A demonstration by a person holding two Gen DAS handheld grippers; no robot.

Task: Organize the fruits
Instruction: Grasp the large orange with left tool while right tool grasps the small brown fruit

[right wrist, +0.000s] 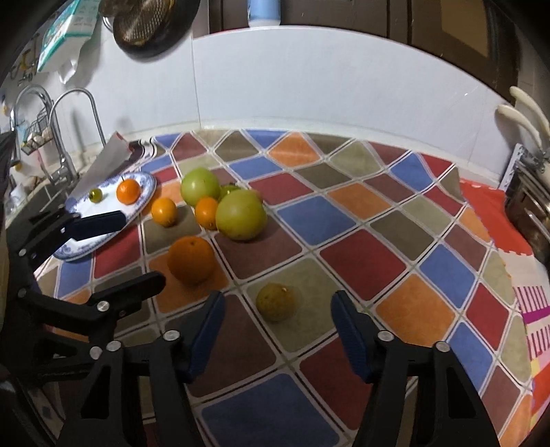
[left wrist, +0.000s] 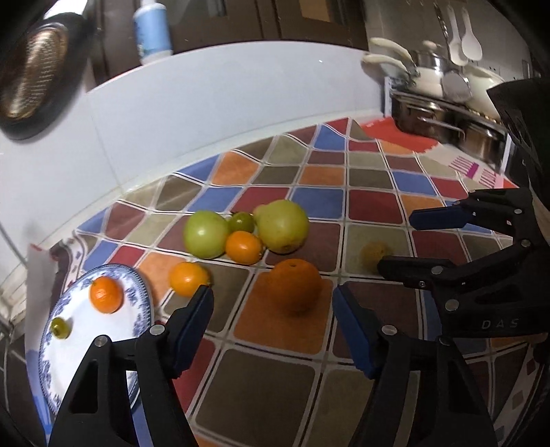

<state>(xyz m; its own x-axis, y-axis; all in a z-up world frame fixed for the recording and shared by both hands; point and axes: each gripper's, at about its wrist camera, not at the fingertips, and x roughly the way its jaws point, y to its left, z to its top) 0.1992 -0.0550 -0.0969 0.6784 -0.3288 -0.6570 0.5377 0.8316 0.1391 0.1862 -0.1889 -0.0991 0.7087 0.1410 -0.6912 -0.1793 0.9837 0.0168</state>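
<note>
A large orange [left wrist: 295, 285] lies on the checked cloth just beyond my left gripper [left wrist: 271, 299], whose jaws stand open on either side of it without touching. A dull yellow-green fruit [right wrist: 276, 301] sits between the tips of my right gripper [right wrist: 276, 302], also open and clear of it. A blue-and-white plate [left wrist: 82, 347] at the left holds a small orange [left wrist: 106, 294] and a tiny green fruit [left wrist: 61, 327]. Behind the large orange cluster two big green fruits [left wrist: 206, 233] [left wrist: 283, 225], another tiny green fruit [left wrist: 241, 221] and two small oranges [left wrist: 244, 247] [left wrist: 188, 277].
Steel pots and pans [left wrist: 447, 117] crowd the counter's right end. A sink with taps [right wrist: 62, 137] lies left of the plate. White tiled wall [right wrist: 309, 86] runs along the back, with a bottle [left wrist: 151, 31] on its ledge and a dark pan [left wrist: 31, 75] hanging.
</note>
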